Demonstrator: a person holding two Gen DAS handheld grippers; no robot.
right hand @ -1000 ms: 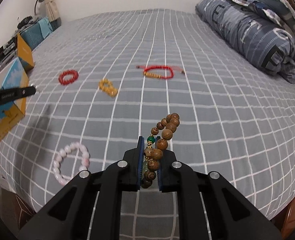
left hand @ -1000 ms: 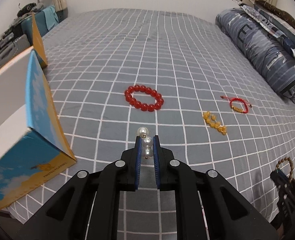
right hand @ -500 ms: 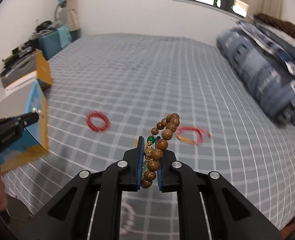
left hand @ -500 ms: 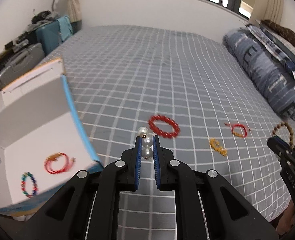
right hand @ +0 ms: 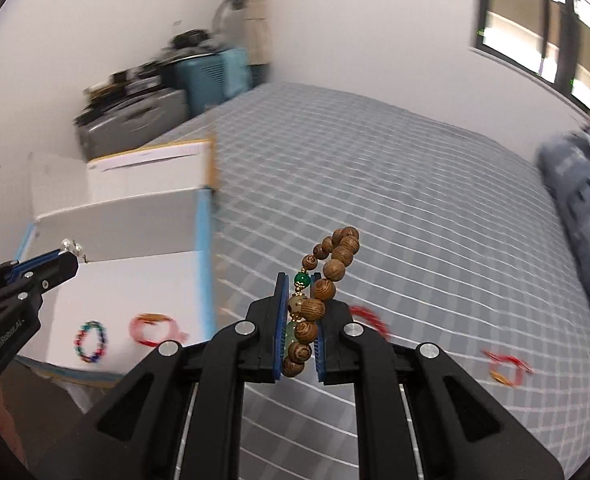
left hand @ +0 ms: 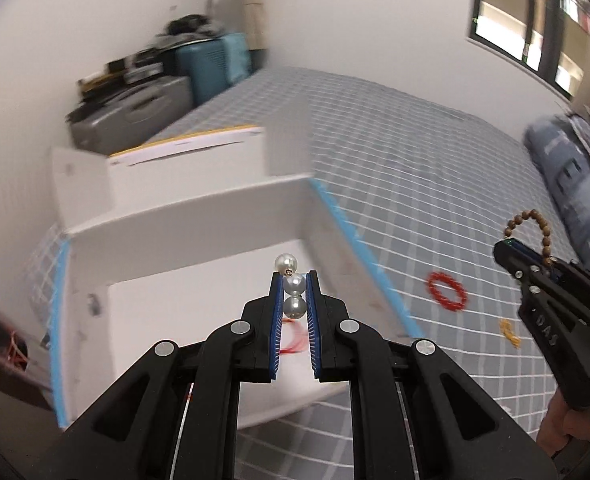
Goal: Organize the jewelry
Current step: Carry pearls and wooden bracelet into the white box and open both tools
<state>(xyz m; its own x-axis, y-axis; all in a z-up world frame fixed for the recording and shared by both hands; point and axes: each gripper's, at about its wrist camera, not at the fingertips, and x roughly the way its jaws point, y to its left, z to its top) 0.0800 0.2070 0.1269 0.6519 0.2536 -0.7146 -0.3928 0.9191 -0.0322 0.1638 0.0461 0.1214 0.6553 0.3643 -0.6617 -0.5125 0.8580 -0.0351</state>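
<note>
My left gripper [left hand: 294, 280] is shut on a white pearl bracelet [left hand: 294, 285] and holds it above the open white box [left hand: 199, 236] with blue sides at the bed's left edge. My right gripper [right hand: 299, 284] is shut on a brown wooden bead bracelet [right hand: 323, 292] with a green bead, held over the bed to the right of the box [right hand: 135, 280]. Inside the box lie a multicoloured bead bracelet [right hand: 91, 341] and a red cord bracelet [right hand: 153, 328]. The right gripper also shows in the left wrist view [left hand: 507, 250], and the left gripper in the right wrist view [right hand: 69, 258].
On the grey checked bedspread [left hand: 415, 184] lie a red bead bracelet [left hand: 447, 291], a yellow bead bracelet [left hand: 510, 333] and a red cord bracelet [right hand: 507, 366]. Folded blue bedding [left hand: 575, 184] lies at the right. Suitcases [left hand: 135, 112] stand beyond the box by the wall.
Both grippers have swung left and up toward the box, each still holding its bracelet. The left gripper now hangs over the box's open inside.
</note>
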